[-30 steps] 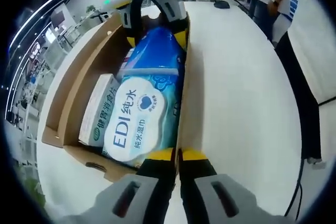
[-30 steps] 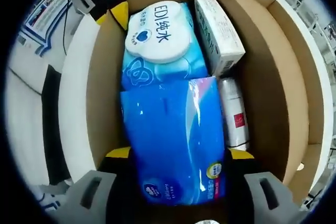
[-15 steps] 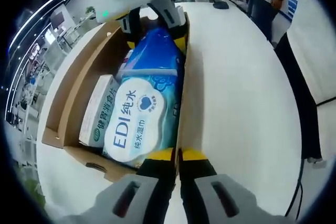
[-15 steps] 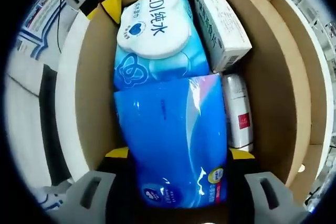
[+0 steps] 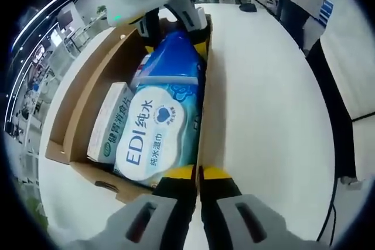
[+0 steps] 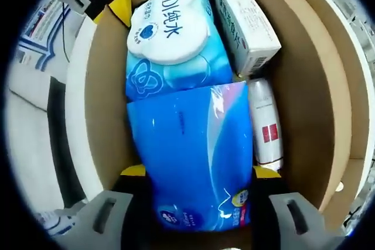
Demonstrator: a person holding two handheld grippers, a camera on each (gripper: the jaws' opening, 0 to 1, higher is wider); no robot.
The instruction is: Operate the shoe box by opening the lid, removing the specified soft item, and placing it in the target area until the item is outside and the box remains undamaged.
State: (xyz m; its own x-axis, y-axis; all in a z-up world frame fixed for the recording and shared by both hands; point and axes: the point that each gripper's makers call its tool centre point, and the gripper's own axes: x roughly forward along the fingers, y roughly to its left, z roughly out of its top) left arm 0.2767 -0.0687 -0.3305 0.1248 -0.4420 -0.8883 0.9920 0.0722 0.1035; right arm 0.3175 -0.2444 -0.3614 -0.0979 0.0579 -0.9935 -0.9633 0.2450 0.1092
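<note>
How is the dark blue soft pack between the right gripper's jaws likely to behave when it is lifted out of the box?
The blue pack has glossy, wrinkled film, so it probably squashes under the right gripper and could slip. It looks long and unsupported at its far end, so it may sag. It lies against the wet-wipes pack and white bottle, so it might drag them.

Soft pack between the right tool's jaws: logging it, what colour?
Glossy blue soft pack, clearest in the right gripper view.

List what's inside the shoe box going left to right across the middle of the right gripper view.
Left box wall → blue soft pack → white bottle with red label → right box wall.
</note>
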